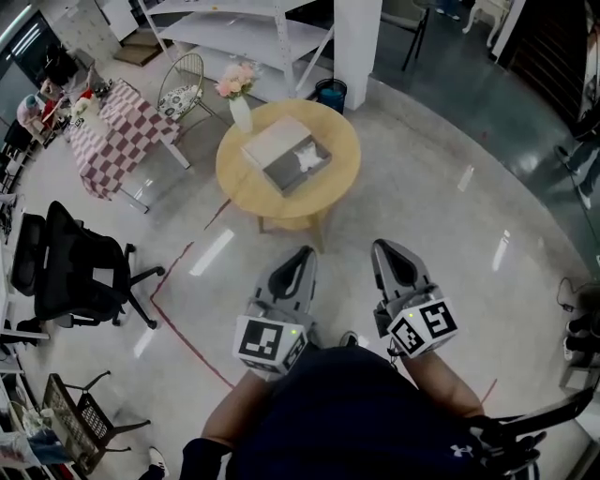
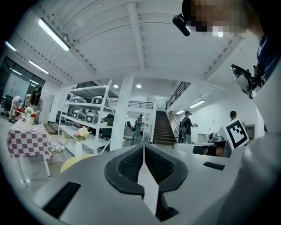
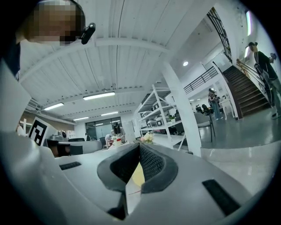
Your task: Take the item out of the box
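Polished floor (image 1: 450, 216) with a red line (image 1: 192, 345) marked across it; white shelving (image 1: 244, 28) on the far side, black office chair (image 1: 75, 267) on the left. Round wooden counter (image 1: 337, 150) sits far centre, well apart from both claws. Open box (image 1: 272, 139) lies on it, and the white item (image 1: 306, 157) is inside the box (can't make out what it is). Flower vase (image 1: 240, 111) stands at the counter's far-left edge, just beside the box. Left claw (image 1: 303, 253) and right claw (image 1: 385, 247) are held near the person's body, side by side, tips pointing toward the counter. Both are pinched together at the tips, nothing gripped.
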Motion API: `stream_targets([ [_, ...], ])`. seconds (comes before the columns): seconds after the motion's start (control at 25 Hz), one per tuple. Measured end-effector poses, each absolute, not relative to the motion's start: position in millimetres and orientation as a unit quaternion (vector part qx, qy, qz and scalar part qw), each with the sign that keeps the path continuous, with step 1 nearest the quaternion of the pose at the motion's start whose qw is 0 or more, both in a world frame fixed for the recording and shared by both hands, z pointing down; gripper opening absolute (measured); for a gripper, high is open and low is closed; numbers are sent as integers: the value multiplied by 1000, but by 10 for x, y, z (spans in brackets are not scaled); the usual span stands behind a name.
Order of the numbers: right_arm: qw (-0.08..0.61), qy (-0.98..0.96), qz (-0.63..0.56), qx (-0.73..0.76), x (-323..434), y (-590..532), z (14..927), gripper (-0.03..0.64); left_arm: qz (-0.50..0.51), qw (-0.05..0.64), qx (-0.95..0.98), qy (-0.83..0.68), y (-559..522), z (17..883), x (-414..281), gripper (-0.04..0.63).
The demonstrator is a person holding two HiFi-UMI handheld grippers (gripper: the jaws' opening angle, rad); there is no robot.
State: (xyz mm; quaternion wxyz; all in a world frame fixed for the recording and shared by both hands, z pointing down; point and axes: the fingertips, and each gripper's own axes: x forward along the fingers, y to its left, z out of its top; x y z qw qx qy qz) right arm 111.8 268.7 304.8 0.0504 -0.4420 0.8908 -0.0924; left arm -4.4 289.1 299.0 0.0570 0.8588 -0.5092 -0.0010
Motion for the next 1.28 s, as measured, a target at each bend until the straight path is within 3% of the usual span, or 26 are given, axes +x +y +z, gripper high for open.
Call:
stream_targets([
  [0.32,29,882,-95,-461,587,2515,3124,11,15,46,875,-481,2621,3114,-538,29],
  [0.56,4,872,-111,-477,321,2507,3307,11,19,76,883,-464,2500,3358,-845,31],
  [1.28,0,879,-159,-448,423,1611,3514,11,54,96,871,-479,1654,3545,-701,31],
])
